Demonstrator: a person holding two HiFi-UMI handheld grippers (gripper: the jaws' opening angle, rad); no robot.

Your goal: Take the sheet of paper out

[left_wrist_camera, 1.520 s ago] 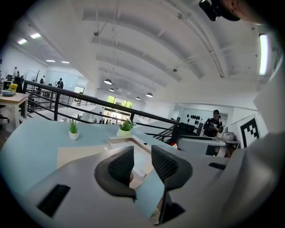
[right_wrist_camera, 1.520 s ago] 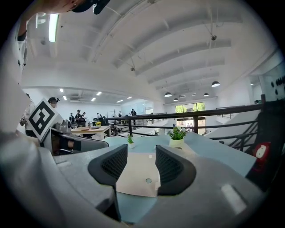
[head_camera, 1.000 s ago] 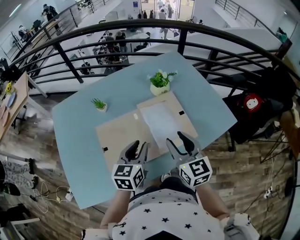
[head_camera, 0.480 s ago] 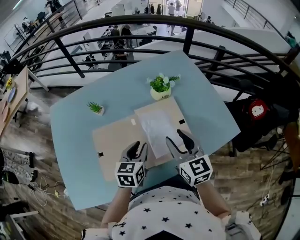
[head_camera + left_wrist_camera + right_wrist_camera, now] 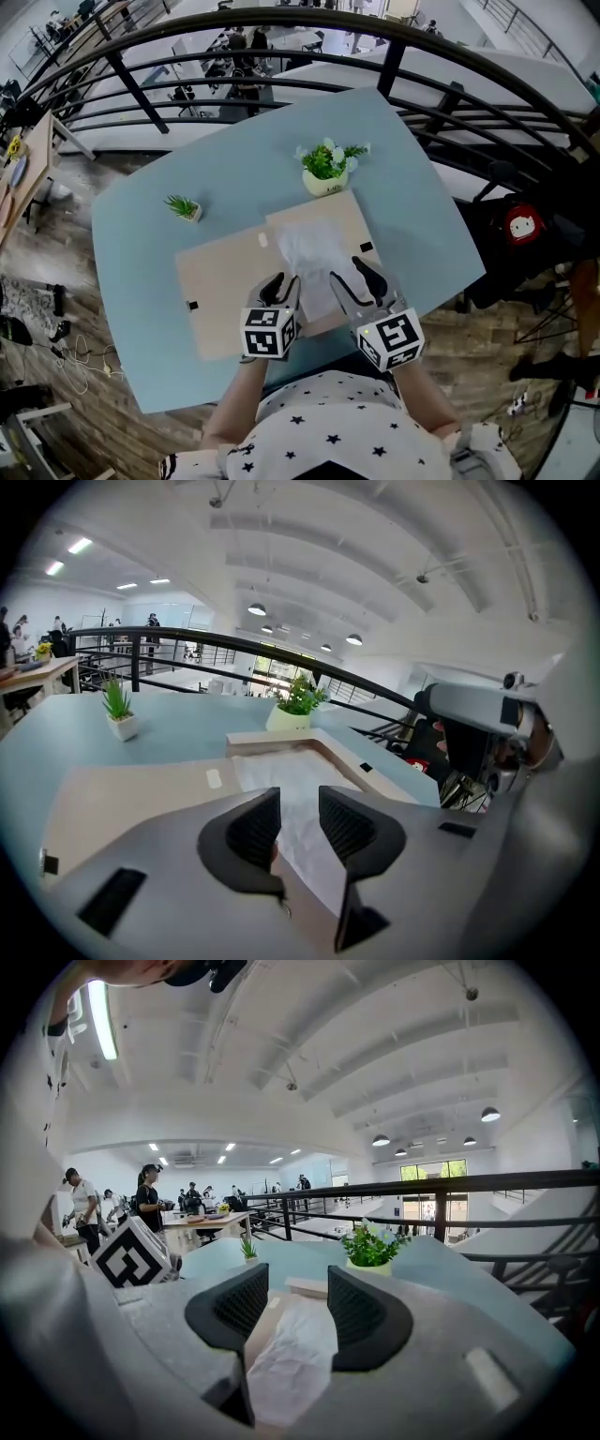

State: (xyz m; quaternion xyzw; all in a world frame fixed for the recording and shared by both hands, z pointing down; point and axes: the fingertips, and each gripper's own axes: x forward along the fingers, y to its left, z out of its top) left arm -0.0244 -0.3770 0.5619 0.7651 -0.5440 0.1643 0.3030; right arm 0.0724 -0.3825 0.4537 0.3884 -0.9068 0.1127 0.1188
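A crumpled white sheet of paper lies in the right half of an open tan folder on the light blue table. My left gripper hovers over the folder's near edge at the paper's left border, jaws open and empty. In the left gripper view the paper runs ahead between the left gripper's spread fingers. My right gripper is over the paper's near right part, also open and empty. The right gripper looks along the paper just below it.
A pot of white flowers stands behind the folder's far edge, and a small green plant at the far left. A black railing curves behind the table. A chair with a red bag is at the right.
Both grippers have moved forward from the table's near edge onto the folder. The left one has also sunk toward the paper. Both stay open.
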